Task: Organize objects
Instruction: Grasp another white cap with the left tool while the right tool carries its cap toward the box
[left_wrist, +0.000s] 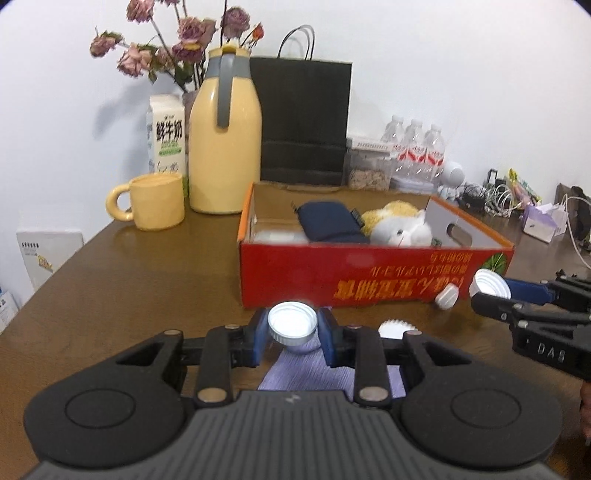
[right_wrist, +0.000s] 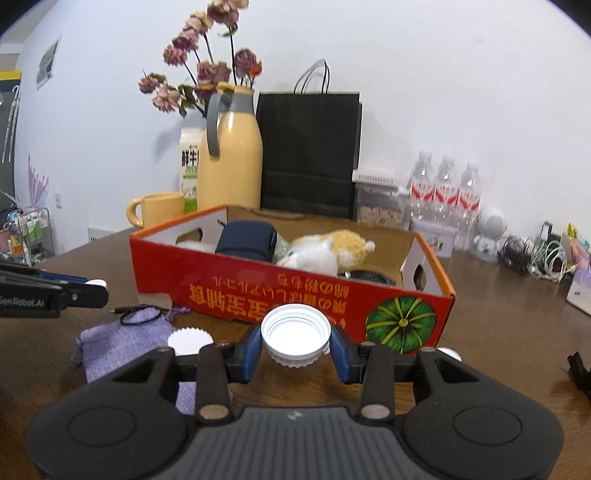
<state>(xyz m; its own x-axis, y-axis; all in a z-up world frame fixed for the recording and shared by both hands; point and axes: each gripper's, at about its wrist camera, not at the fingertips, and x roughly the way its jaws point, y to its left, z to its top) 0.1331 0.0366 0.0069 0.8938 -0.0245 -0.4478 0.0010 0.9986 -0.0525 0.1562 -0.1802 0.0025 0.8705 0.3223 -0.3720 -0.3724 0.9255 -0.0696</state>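
My left gripper (left_wrist: 293, 334) is shut on a white bottle cap (left_wrist: 291, 320), gripped between its blue pads (left_wrist: 260, 338) just above a purple cloth pouch (left_wrist: 314, 373). My right gripper (right_wrist: 295, 350) is shut on a wider white threaded cap (right_wrist: 295, 332), open side up, in front of the red cardboard box (right_wrist: 258, 288). From the left wrist view the right gripper (left_wrist: 484, 291) shows at the right edge with its cap (left_wrist: 491, 282). Two more white caps lie on the table: a serrated one (left_wrist: 397, 328) by the pouch and a small one (left_wrist: 447, 296) against the box.
The box (left_wrist: 369, 273) holds a dark blue pouch (left_wrist: 330, 221) and a plush toy (left_wrist: 399, 225). Behind stand a yellow jug (left_wrist: 225, 147), yellow mug (left_wrist: 155, 201), milk carton (left_wrist: 168, 136), black paper bag (left_wrist: 304, 122), water bottles (left_wrist: 417, 147). Cables (right_wrist: 543, 258) clutter the far right.
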